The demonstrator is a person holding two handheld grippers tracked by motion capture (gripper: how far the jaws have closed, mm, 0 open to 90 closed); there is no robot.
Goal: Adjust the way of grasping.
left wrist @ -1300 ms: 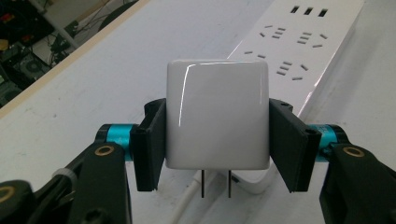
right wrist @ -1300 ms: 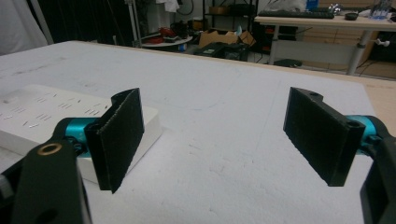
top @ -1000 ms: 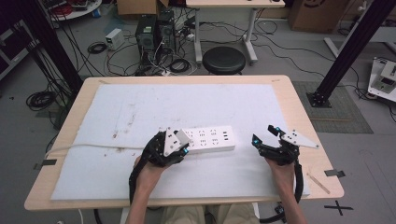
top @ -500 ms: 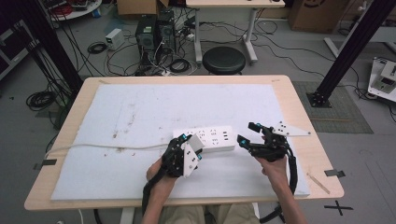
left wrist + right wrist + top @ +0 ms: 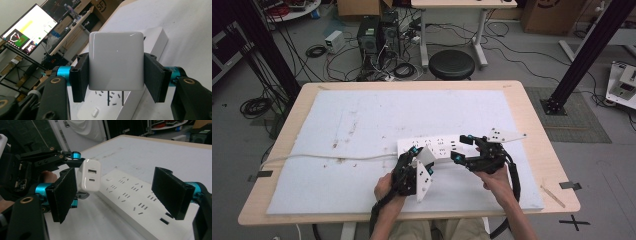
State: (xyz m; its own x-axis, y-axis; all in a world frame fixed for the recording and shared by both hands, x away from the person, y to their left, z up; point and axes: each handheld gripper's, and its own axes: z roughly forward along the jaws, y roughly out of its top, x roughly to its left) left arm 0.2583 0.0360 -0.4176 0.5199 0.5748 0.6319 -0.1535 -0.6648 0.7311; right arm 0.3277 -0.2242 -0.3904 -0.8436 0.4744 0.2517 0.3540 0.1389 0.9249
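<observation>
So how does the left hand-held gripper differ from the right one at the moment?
The left hand-held gripper is shut on the white charger; the right hand-held gripper is open and holds nothing. The left holds the charger's prongs just above the power strip; the right's jaws straddle the strip. Both have black jaws.

Grey floor [image 5: 272, 60] strewn with cables, black stool [image 5: 452, 64], perhaps computer towers [image 5: 379, 32].

Looking like a robotics or electronics lab: desktop computer towers [image 5: 379, 35] sitting on the floor amid tangled cables [image 5: 399, 70], black aluminium frame posts [image 5: 584, 55] standing beside the worktop [image 5: 522, 100], a round black stool [image 5: 453, 64] waiting behind it, a monitor [image 5: 27, 30] glowing with plots on a cluttered desk.
</observation>
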